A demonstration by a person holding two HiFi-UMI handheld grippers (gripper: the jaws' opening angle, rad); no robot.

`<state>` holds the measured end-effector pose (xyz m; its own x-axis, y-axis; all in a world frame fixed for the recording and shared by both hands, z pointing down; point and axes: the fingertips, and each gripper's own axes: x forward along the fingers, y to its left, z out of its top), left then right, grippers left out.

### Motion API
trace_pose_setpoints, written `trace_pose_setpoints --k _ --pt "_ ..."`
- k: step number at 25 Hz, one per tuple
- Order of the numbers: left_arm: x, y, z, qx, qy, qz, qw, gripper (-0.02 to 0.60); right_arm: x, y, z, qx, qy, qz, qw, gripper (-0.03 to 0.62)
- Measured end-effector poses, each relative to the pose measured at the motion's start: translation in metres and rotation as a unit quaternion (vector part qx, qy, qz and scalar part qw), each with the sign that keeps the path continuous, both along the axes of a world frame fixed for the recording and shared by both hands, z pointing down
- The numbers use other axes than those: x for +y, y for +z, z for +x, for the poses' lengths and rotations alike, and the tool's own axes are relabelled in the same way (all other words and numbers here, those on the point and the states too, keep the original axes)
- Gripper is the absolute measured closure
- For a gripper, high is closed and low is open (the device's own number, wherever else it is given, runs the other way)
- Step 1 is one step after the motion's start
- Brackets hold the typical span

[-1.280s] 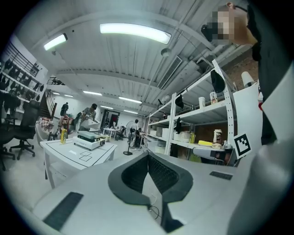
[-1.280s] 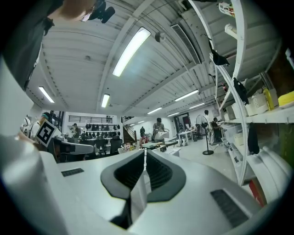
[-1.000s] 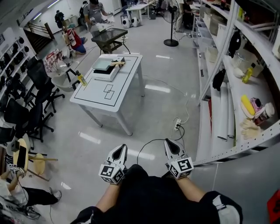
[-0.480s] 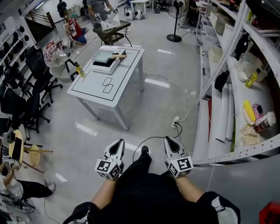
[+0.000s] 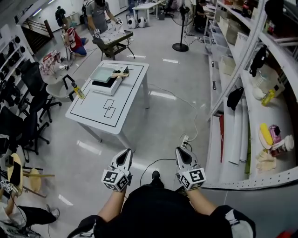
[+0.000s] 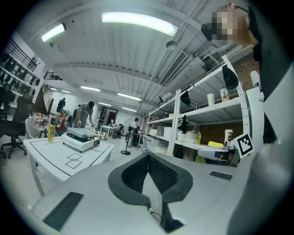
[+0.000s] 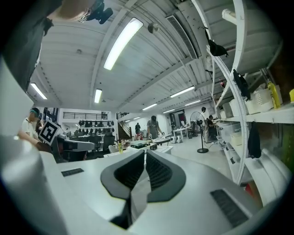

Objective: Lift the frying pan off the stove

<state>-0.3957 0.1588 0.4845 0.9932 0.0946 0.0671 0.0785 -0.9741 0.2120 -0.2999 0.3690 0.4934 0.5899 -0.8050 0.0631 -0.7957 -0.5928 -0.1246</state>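
My left tool (image 6: pixel 148 156) is clenched, pads pressed flat together with nothing between them. My right tool (image 7: pixel 144 153) is clenched too and just as empty. From the head view I hold both low in front of me, side by side and pointing forward over the floor. My forearms are cut off by my dark clothing (image 5: pixel 163 209), which also hides the floor under me; only one shoe tip pokes out.

Just past the tools a power strip (image 5: pixel 185 139) lies on the floor with a thin cable looping back toward me. I lose the cable's end under my body.

To my right runs a shelf rack (image 5: pixel 230 153). Its lower board carries long white rolls. The upper one holds a yellow object, pale gloves and a jar whose contents I cannot make out. Further along stand translucent bins (image 5: pixel 227 64), too small and cloudy to read what is inside.

Ahead and left, well apart from both tools, stands the white bench (image 5: pixel 100 111), marked with black outlines. At its far end sits the stove (image 5: pixel 103 86), and the frying pan (image 5: pixel 103 73) rests on top of it, a pale square with a wooden handle sticking out to the right. Whether anything lies in the pan I cannot tell.

Beyond are dark chairs on the left, a standing fan (image 5: pixel 179 47), and a person (image 5: pixel 98 11) at a small dark table, all tiny.
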Motion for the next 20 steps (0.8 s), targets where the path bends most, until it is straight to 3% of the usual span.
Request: trace_pose_setpoints --k 11,20 --pt "-0.072 0.006 0.117 0.015 -0.019 -0.018 0.9996 0.565 -0.078 -0.014 0.121 0.033 -0.024 -0.024 0.999 0.569" --pt "-0.111 0.023 0.157 0.015 -0.042 -0.03 0.9986 0.565 -0.113 -0.004 0.17 0.033 -0.037 -0.034 0.998 0.569"
